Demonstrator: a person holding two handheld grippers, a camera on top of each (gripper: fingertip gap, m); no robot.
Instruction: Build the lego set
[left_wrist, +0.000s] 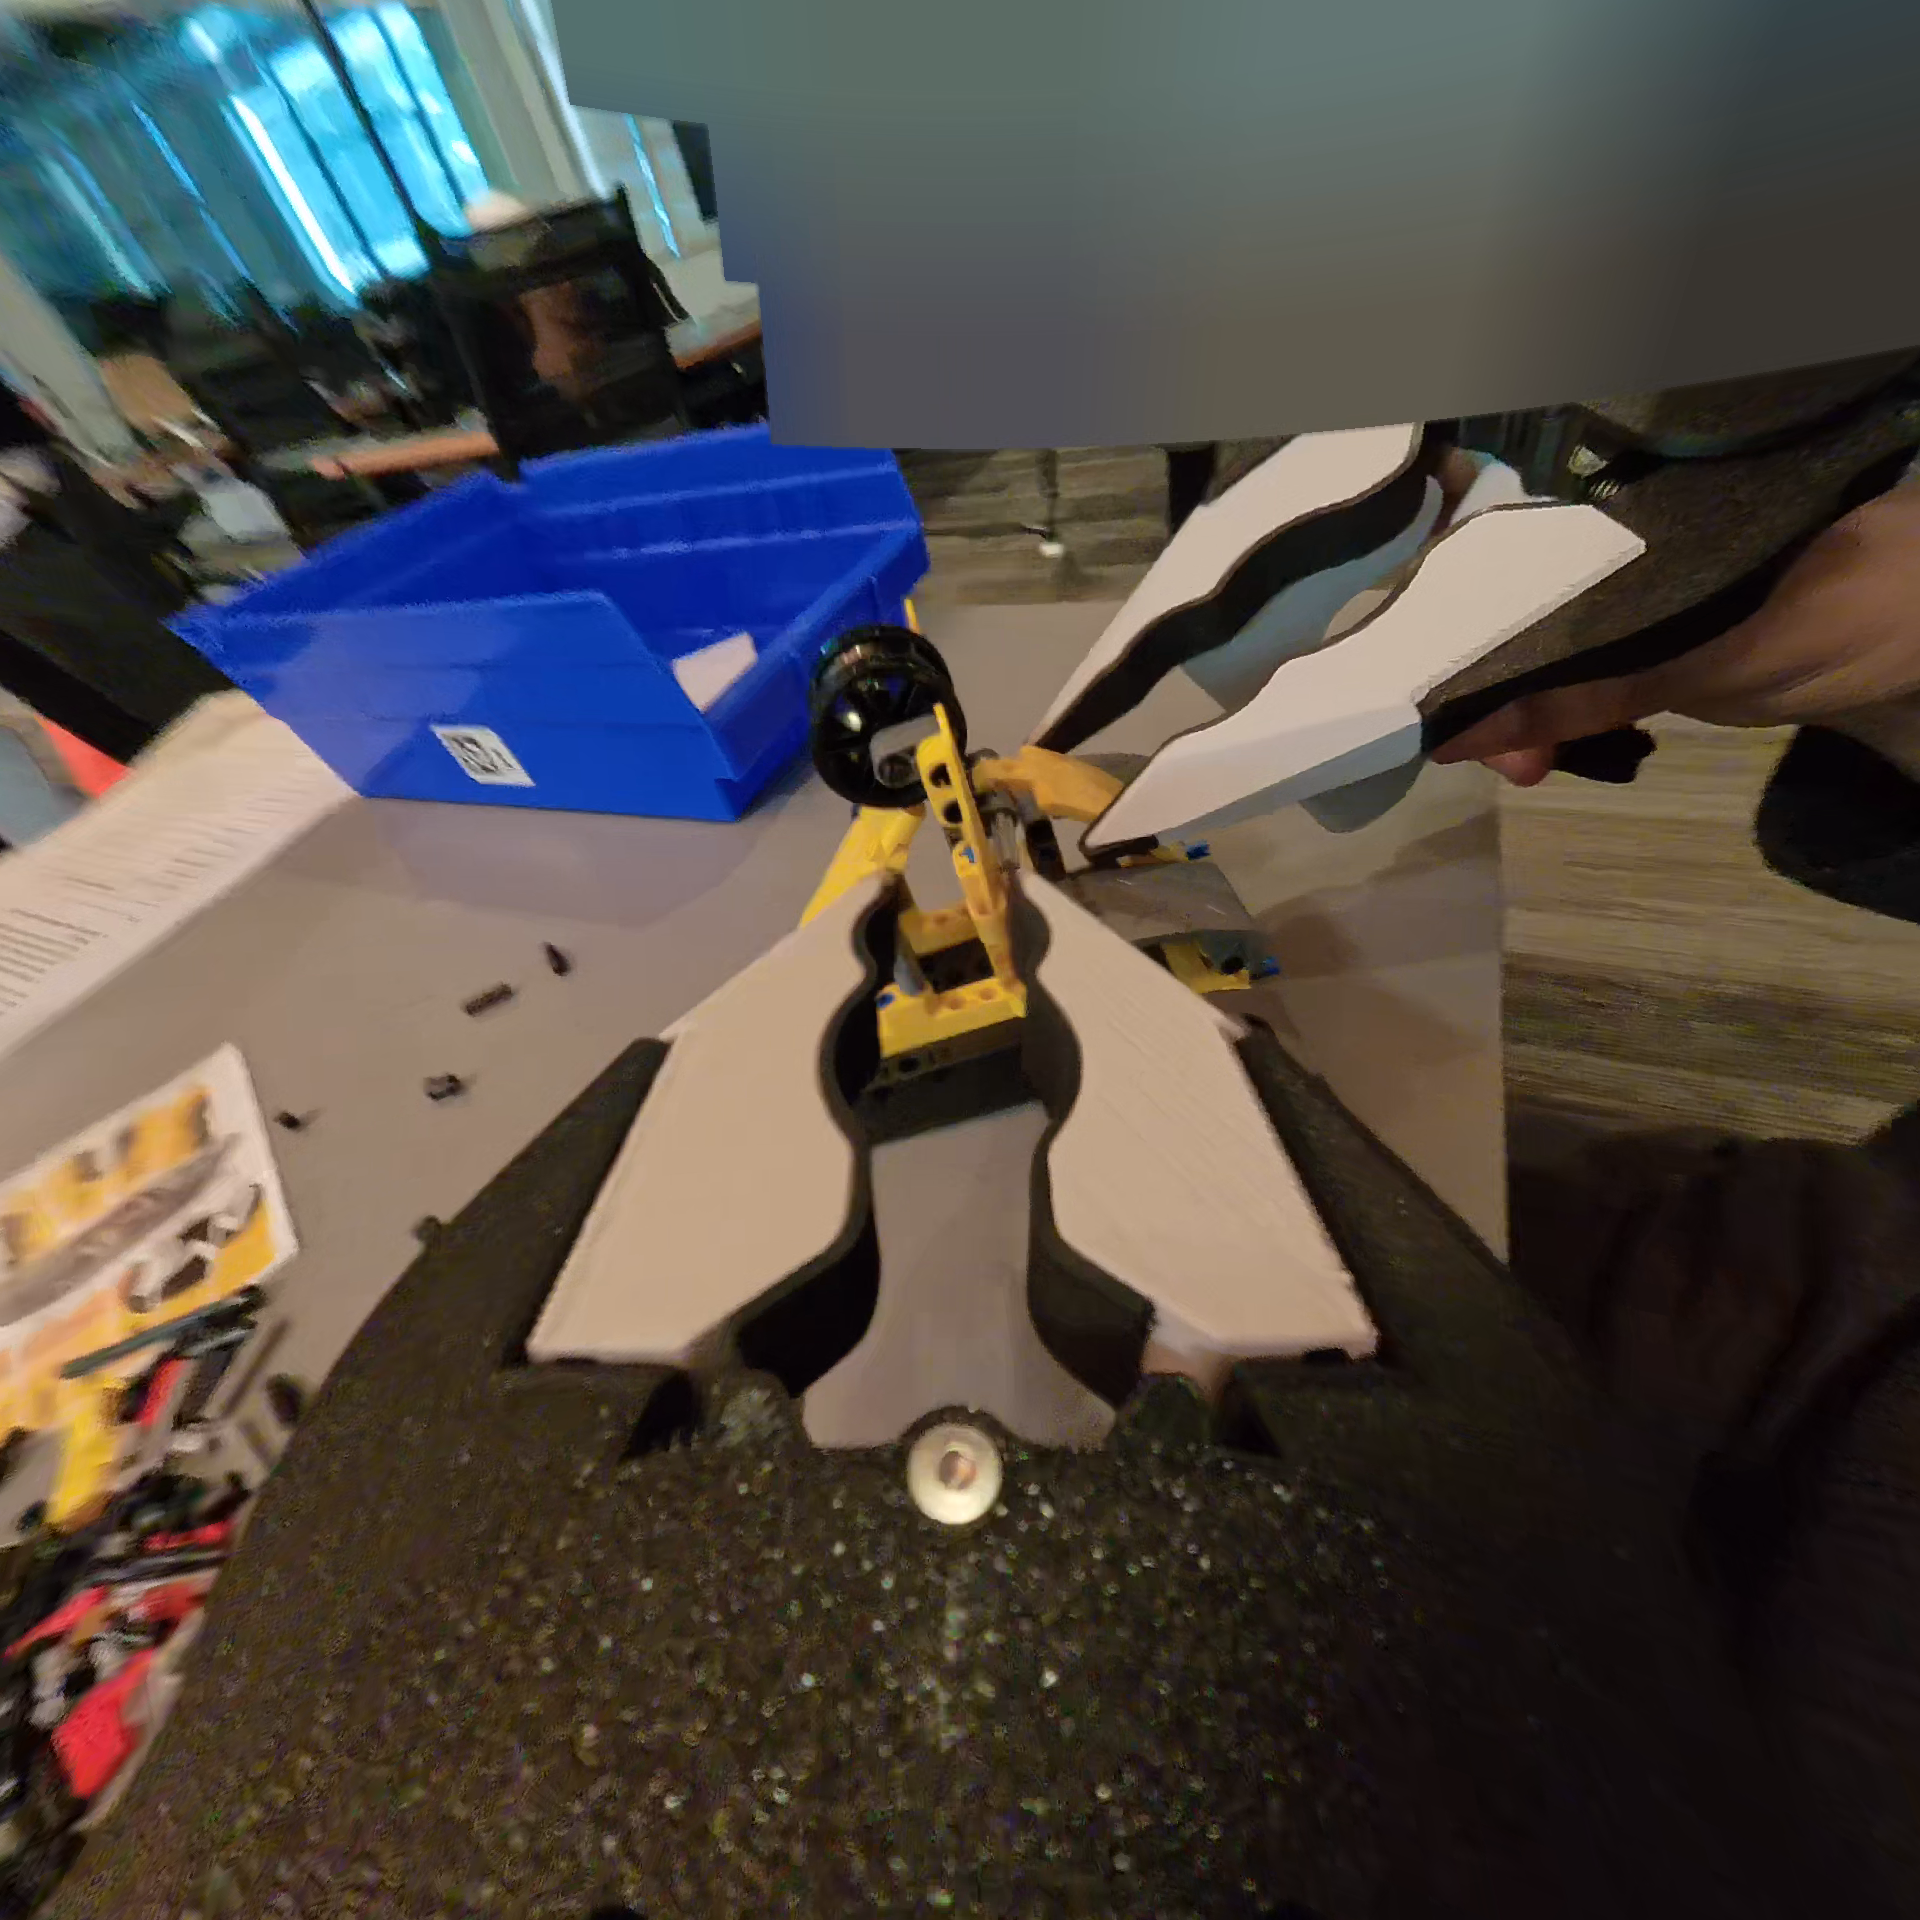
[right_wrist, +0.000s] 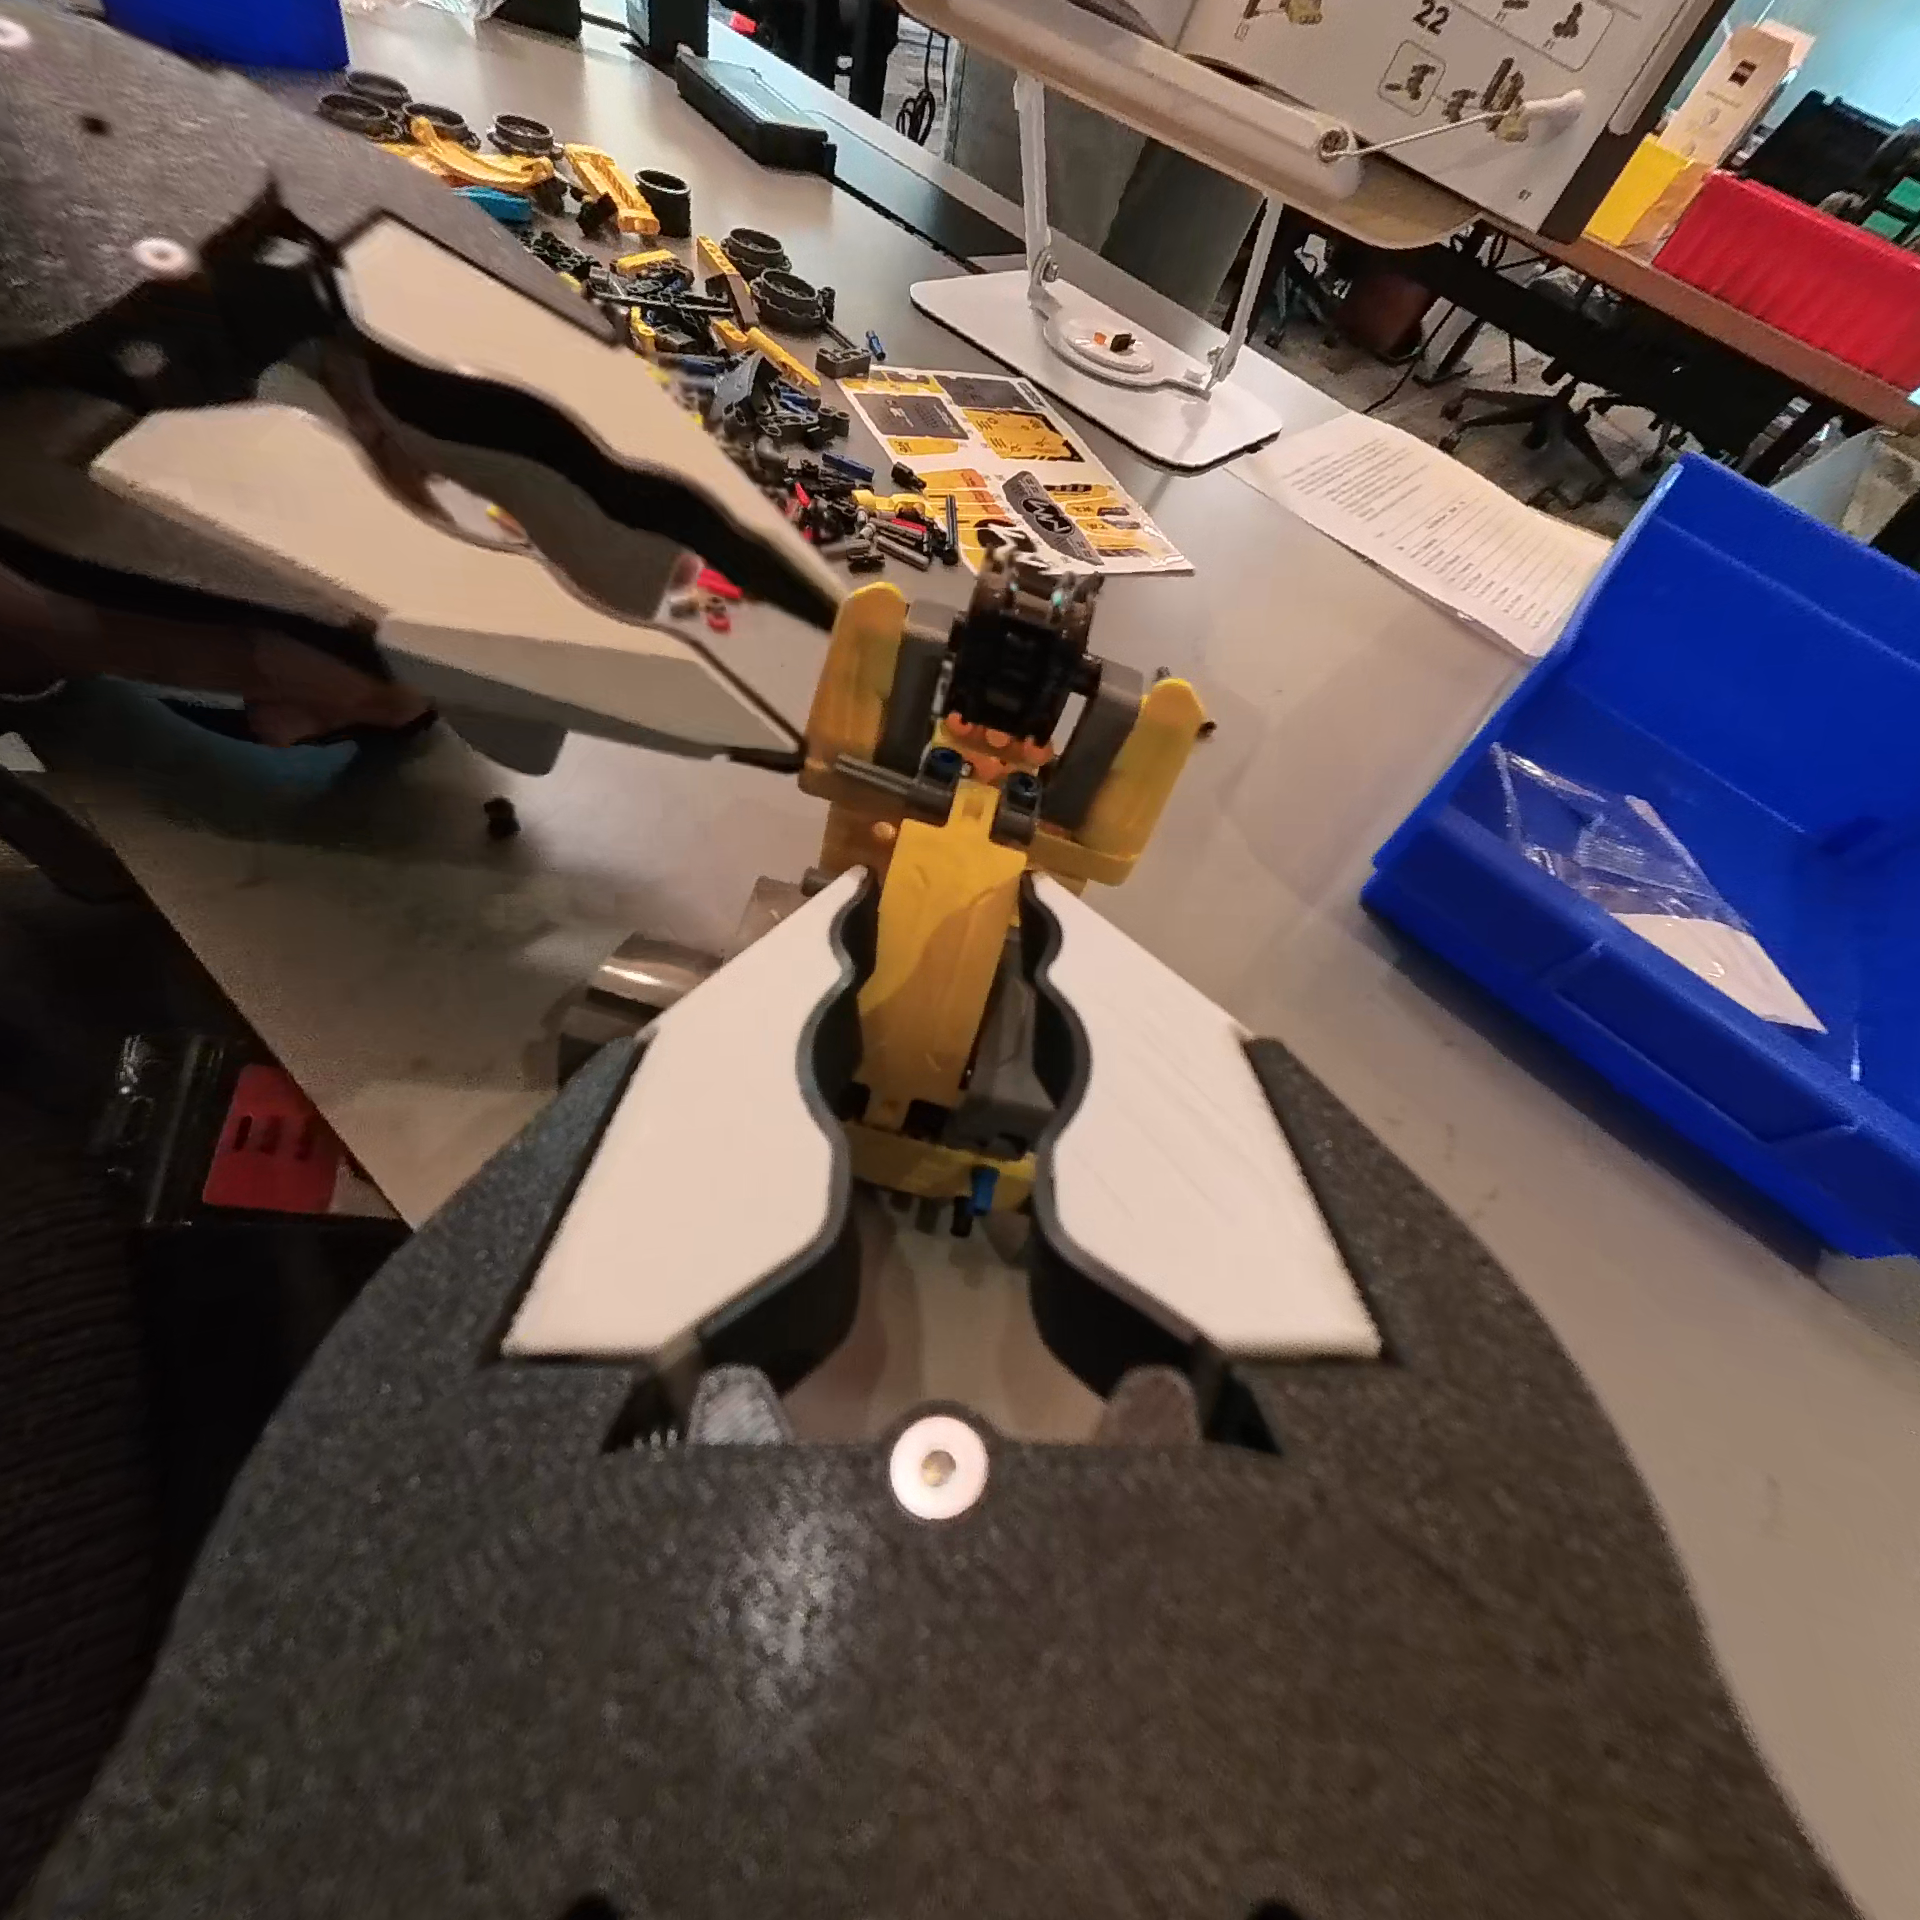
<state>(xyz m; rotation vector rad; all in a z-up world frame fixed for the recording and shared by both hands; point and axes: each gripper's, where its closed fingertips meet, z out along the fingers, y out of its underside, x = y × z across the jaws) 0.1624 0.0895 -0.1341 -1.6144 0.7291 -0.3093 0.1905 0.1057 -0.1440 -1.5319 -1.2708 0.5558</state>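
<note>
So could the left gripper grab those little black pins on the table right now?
Probably not: the left gripper is shut on the yellow brick model. The black pins lie uncovered to its side.

A flat grey patch hides the upper right of the left wrist view. The heap of small red, black and yellow plastic building pieces on the counter's near-left part is blurred and cut by the frame edge. The blue plastic bin runs off the right wrist view's right edge.
</note>
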